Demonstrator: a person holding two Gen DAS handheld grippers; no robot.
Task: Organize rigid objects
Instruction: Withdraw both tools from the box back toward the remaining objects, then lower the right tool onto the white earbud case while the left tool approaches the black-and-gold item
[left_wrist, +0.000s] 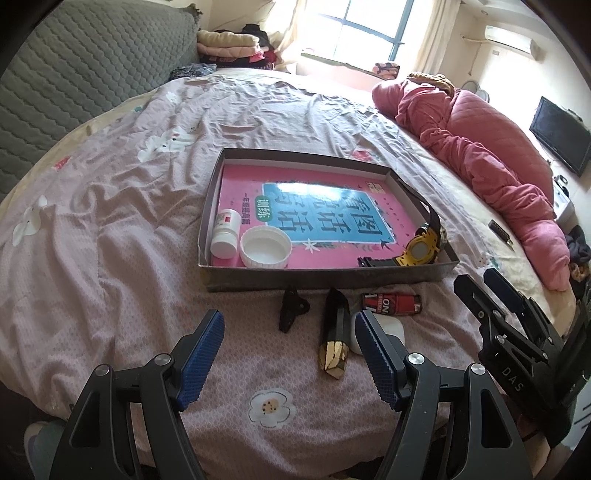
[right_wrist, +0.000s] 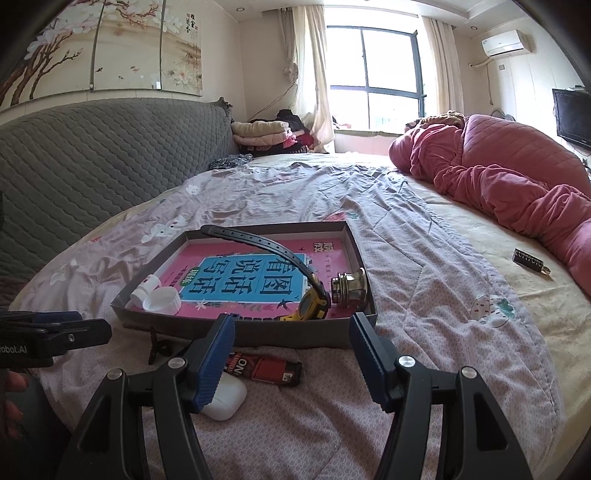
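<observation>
A shallow grey box (left_wrist: 325, 275) (right_wrist: 314, 332) lies on the bed. It holds a pink book (left_wrist: 317, 210), a white bottle (left_wrist: 225, 236), a white lid (left_wrist: 266, 247), a yellow watch (left_wrist: 419, 251) (right_wrist: 310, 304) and a metal fitting (right_wrist: 349, 288). In front of the box lie a black clip (left_wrist: 291, 308), a black and gold piece (left_wrist: 334, 339), a red lighter (left_wrist: 391, 303) (right_wrist: 266, 369) and a white earbud case (right_wrist: 225, 400). My left gripper (left_wrist: 291, 358) is open and empty above the near bedsheet. My right gripper (right_wrist: 291, 362) is open and empty above the lighter.
A pink quilt (right_wrist: 498, 173) lies along the right side of the bed. A small dark tag (right_wrist: 528, 264) lies on the sheet near it. A grey headboard (right_wrist: 92, 158) stands at the left. Folded clothes (right_wrist: 262, 134) sit at the far end.
</observation>
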